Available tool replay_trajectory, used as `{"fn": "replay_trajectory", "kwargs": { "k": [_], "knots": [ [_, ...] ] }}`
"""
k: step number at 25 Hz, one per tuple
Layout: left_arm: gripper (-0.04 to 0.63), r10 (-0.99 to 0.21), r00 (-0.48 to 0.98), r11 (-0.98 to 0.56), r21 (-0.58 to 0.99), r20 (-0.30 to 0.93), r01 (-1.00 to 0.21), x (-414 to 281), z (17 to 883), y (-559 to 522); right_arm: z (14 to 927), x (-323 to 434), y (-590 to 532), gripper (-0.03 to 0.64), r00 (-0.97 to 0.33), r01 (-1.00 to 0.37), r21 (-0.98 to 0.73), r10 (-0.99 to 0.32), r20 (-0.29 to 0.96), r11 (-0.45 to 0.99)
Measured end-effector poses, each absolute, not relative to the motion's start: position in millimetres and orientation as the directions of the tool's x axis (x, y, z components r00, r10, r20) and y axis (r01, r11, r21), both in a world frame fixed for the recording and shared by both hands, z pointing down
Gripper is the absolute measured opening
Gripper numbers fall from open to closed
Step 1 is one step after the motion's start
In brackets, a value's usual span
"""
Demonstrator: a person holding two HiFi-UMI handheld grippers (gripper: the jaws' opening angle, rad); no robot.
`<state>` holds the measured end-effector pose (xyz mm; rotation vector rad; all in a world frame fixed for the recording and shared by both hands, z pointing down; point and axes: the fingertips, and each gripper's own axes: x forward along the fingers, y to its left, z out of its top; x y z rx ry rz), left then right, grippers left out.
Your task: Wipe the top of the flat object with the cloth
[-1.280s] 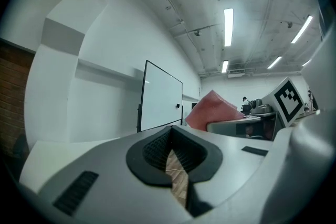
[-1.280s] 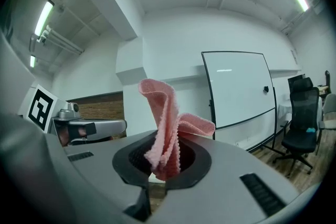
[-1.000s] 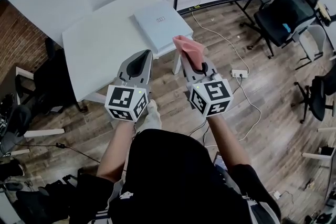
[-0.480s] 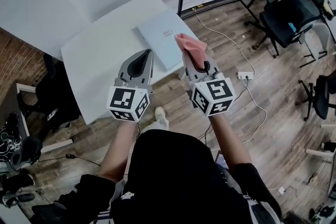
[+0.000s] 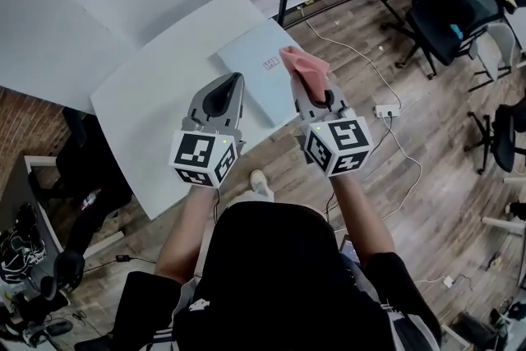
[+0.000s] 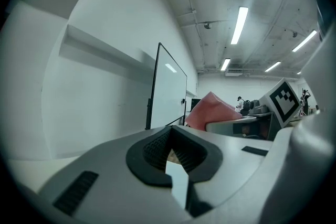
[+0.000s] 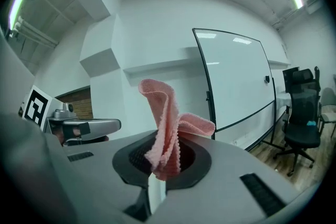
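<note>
Overhead first: in the head view a person stands at the near edge of the white rectangular table (image 5: 144, 123) with both grippers held out in front. The pale grey-blue flat rectangular slab (image 5: 251, 63) lies on the table towards its right corner, top face bare. The right gripper (image 5: 316, 92) sits at the slab's right edge with the pink microfibre cloth (image 5: 302, 66) sticking out past its tip, probably so that a loose flap can be laid down on the surface. The left gripper (image 5: 233, 82) is just beside the slab's near left edge, over bare table and apart from the cloth. That looks like a spare hand kept close to steady the slab.

In the left gripper view the jaws are pressed together with nothing between them. The camera looks level across the room, not down at the table, so this gripper seems to be held above the table rather than working.

In the right gripper view the jaws pinch the cloth by a bunched fold, and the rest stands up in a free ruffle. This view is also level, so the cloth is most likely above the slab and the wiping has not yet begun.
</note>
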<state>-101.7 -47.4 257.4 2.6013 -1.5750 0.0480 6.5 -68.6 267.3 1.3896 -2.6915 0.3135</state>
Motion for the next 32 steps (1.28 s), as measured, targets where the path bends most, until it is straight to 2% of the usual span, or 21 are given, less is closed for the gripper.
{"fn": "replay_trajectory", "kwargs": {
  "k": [17,32],
  "knots": [
    [0.011,-0.839,0.519,-0.502,0.136,0.163,-0.854,-107,311,-82,309,7,-103,0.046,-0.545,-0.838,-0.146,-0.793,0.273,0.526],
    [0.011,-0.813,0.520,-0.471,0.228,0.262,-0.852,-92,387,-116,381,7,-145,0.046,-0.595,-0.800,-0.209,-0.699,0.398,0.562]
  ]
}}
